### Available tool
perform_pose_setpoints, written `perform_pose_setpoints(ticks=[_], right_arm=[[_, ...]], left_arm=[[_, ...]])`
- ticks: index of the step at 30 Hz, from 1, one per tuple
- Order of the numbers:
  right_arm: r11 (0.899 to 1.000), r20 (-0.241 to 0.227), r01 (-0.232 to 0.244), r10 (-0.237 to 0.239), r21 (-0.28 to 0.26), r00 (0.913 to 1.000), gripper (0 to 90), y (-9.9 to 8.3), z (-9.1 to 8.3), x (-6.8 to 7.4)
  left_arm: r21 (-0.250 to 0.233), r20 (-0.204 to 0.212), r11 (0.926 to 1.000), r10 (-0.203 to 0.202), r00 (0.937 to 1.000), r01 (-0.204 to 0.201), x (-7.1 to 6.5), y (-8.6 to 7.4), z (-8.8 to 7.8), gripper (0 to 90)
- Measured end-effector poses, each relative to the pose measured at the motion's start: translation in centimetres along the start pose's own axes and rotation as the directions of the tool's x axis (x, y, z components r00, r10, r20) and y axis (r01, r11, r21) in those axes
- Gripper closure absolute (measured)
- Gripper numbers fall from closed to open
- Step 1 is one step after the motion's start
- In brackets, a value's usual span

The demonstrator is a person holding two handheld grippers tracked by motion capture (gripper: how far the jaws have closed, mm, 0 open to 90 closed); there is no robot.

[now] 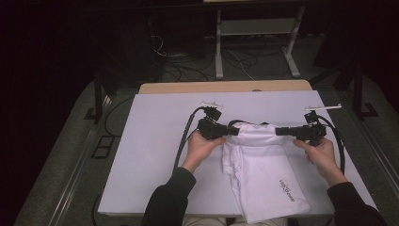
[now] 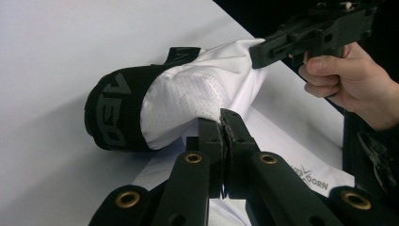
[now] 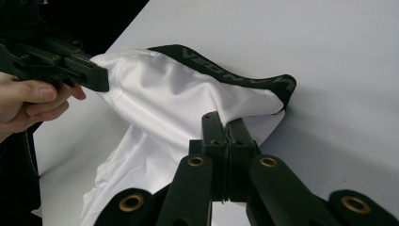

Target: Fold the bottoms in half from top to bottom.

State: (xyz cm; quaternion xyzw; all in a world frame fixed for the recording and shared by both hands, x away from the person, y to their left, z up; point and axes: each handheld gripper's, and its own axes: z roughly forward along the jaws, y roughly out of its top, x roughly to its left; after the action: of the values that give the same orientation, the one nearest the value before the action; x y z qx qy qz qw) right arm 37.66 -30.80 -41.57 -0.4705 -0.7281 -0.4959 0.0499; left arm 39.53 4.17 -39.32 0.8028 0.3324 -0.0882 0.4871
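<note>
A white sports garment [image 1: 263, 174] with a black lettered waistband [image 2: 113, 117] lies on the white table cover [image 1: 150, 141], its lower part reaching the near edge. My left gripper [image 1: 235, 131] is shut on the garment's top left, and my right gripper [image 1: 278, 131] is shut on its top right, with the cloth stretched between them. In the left gripper view my jaws [image 2: 221, 117] pinch white fabric [image 2: 188, 94], and the right gripper [image 2: 256, 54] bites the far corner. In the right gripper view my jaws [image 3: 225, 121] clamp cloth below the waistband [image 3: 221, 70], while the left gripper [image 3: 101, 77] holds the other end.
A wooden table edge [image 1: 226, 87] shows behind the white cover. Beyond it stand a metal frame [image 1: 256, 42] and loose cables [image 1: 183, 66] on the floor. Black cables [image 1: 183, 141] trail from both grippers across the cover.
</note>
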Motion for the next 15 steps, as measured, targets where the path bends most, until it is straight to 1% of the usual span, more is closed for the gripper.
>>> perform_pose_setpoints(ticks=[10,15], right_arm=[[1.000,0.008,0.003,-0.003,0.002,1.0000,88.0,-0.9,-0.8,0.3],[1.000,0.007,0.008,-0.008,0.004,0.9999,88.0,-1.4,-1.2,0.5]], left_arm=[[0.000,0.038,0.9996,0.029,0.9989,-0.029,-1.1,-0.6,0.2,86.7],[0.001,0.049,0.9990,0.045,0.9978,-0.045,-1.6,-0.8,0.1,86.7]])
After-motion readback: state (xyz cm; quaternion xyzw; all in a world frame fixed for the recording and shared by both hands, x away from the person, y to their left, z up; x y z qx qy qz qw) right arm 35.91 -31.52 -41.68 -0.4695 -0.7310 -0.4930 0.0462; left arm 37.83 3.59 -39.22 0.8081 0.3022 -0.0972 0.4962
